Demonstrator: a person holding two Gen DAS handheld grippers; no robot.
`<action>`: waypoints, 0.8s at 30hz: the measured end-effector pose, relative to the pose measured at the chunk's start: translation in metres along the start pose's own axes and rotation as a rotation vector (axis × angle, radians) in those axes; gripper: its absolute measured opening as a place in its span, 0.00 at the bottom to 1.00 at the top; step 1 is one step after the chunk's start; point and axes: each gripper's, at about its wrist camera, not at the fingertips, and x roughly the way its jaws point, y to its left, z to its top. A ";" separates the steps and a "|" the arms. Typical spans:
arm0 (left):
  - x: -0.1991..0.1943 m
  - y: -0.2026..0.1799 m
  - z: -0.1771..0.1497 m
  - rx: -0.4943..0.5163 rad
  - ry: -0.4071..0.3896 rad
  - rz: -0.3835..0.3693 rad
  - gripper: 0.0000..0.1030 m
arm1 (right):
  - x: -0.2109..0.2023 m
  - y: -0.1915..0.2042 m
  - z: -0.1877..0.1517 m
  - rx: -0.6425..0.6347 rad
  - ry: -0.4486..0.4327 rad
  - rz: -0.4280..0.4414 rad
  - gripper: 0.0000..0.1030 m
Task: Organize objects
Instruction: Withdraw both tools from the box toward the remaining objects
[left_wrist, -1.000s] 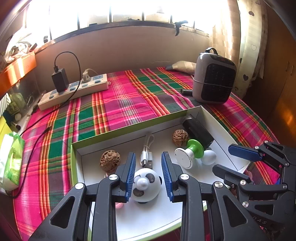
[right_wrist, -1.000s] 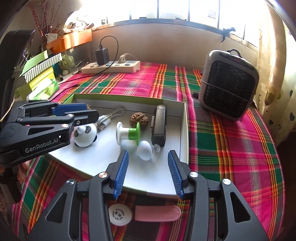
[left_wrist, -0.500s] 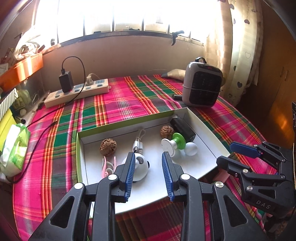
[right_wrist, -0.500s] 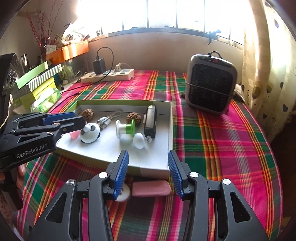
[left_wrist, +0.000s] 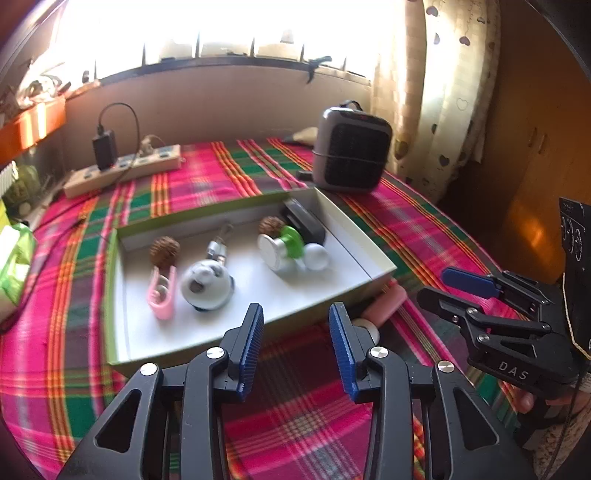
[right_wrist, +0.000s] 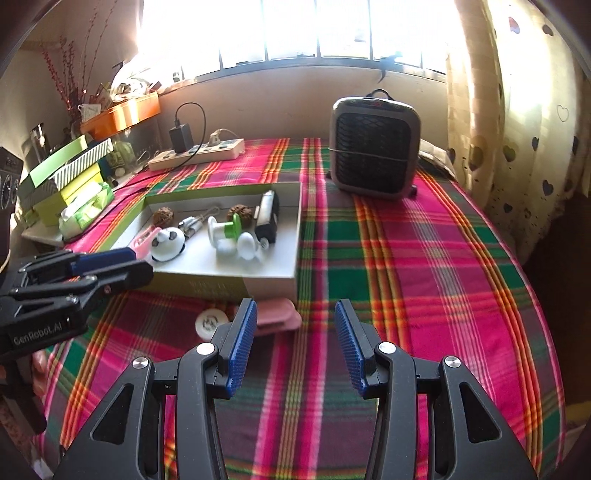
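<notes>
Two grippers are in my view, and neither carries anything. My left gripper (left_wrist: 295, 345) has its blue fingers (left_wrist: 251, 343) spreading apart right now, with only the plaid cloth (left_wrist: 306, 402) of the counter showing between them; they hang short of the near wall of the white box (left_wrist: 373, 254). My right gripper (right_wrist: 293, 345) holds its fingers (right_wrist: 242, 345) partly parted and unclenched, also over bare cloth, touching nothing. Inside the box I can see a panda toy (left_wrist: 207, 285), a pink clip (left_wrist: 161, 295) just beside it, two walnuts (left_wrist: 164, 250), a green and white spool (left_wrist: 282, 247), a white round piece (left_wrist: 316, 256), a black device (left_wrist: 304, 221) along the far wall and a cable plug (left_wrist: 218, 251). Outside the box, against its near wall, lie a pink case (right_wrist: 275, 314) and a small white disc (right_wrist: 210, 322), just ahead of my right gripper's left finger. A grey heater (right_wrist: 375, 151) and a power strip (right_wrist: 197, 153) stand farther back.
</notes>
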 end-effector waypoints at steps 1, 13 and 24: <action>0.002 -0.002 -0.002 -0.001 0.008 -0.012 0.36 | -0.001 -0.001 -0.002 0.003 0.001 -0.004 0.44; 0.033 -0.031 -0.011 0.058 0.088 -0.080 0.40 | -0.008 -0.020 -0.013 0.049 0.002 -0.016 0.44; 0.046 -0.039 -0.011 0.085 0.108 -0.045 0.41 | -0.006 -0.023 -0.015 0.056 0.009 -0.010 0.44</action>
